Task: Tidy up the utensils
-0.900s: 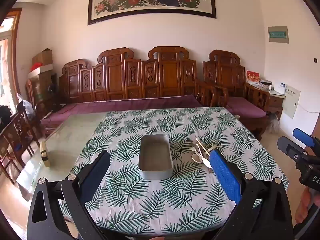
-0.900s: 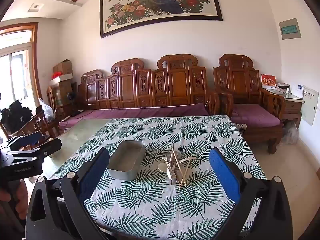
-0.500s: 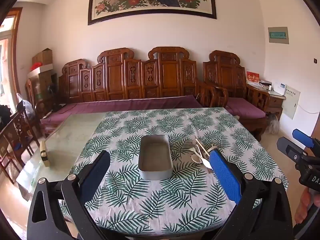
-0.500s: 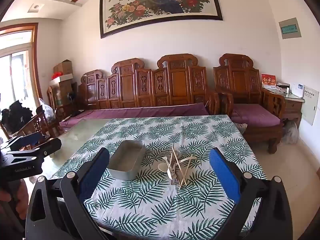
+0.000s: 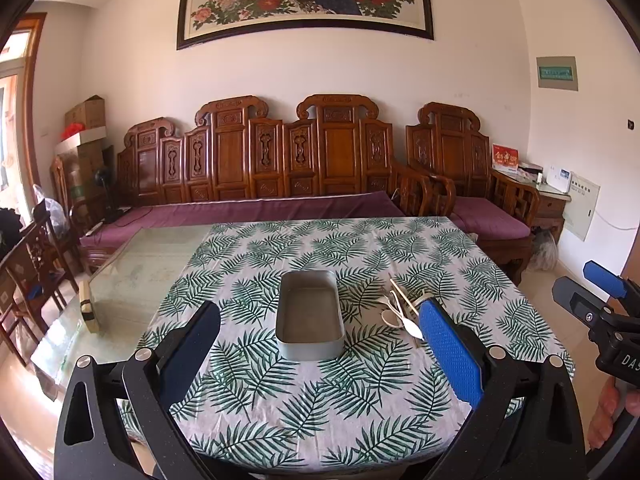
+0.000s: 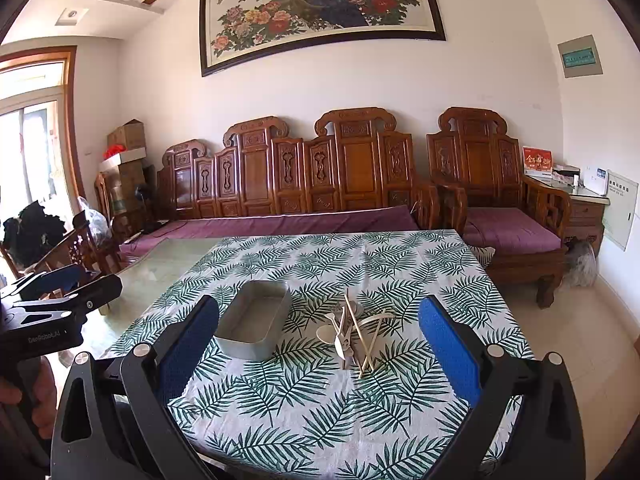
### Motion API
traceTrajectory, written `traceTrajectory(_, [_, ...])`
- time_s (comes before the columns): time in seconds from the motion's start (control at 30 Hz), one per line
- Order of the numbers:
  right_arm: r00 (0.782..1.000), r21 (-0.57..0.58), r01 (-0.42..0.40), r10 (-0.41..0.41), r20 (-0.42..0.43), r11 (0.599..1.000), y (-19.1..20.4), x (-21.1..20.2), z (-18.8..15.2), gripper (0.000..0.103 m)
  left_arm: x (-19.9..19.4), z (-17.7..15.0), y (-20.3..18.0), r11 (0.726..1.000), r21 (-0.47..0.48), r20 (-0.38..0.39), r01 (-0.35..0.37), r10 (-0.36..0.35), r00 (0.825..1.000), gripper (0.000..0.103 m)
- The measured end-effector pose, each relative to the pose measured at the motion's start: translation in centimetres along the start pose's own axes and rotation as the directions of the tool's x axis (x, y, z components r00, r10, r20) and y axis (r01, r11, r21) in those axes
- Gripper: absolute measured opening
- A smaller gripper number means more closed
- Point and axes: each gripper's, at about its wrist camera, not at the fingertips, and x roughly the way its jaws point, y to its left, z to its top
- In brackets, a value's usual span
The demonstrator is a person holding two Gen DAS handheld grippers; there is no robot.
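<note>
Almost nothing has moved since the earlier frame: my left claw [image 5: 318, 344] and right claw [image 6: 318, 344] hover at the bottom of their views, both spread wide with nothing between the pads. The metal tray [image 5: 310, 314] sits bare at centre frame on the leaf-print worktop [image 5: 360, 412]. The pile of pale spoons and chopsticks [image 6: 354, 330] lies just right of it, untouched. I judge the sorting not yet begun.

Left claw [image 5: 320, 344] spread wide with nothing between its pads, tilted slightly downward, right claw [image 6: 320, 344] likewise gaped wide and empty, angled slightly down, each gripped from below by a hand [image 5: 612, 412].
</note>
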Motion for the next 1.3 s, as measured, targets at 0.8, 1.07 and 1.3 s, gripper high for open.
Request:
traceTrajectory(0.8, [1.000,-0.001,0.000,0.000,0.000,1.000,0.0,0.0,0.2,0.100,-0.1,0.2,-0.3,1.000,-0.003,0.001,0.003,-0.003,1.000,0.097])
traceTrajectory(1.07, [1.000,0.000,0.000,0.000,0.000,1.000,-0.1,0.0,0.2,0.100,-0.5,0.6,-0.4,1.000,-0.004,0.002,0.006,-0.006,1.000,0.097])
traceTrajectory(1.3, [1.000,-0.001,0.000,0.000,0.001,1.000,-0.1,-0.1,0.2,0.100,-1.0,0.8,-0.3,1.000,-0.003,0.006,0.013,-0.013,1.000,0.097])
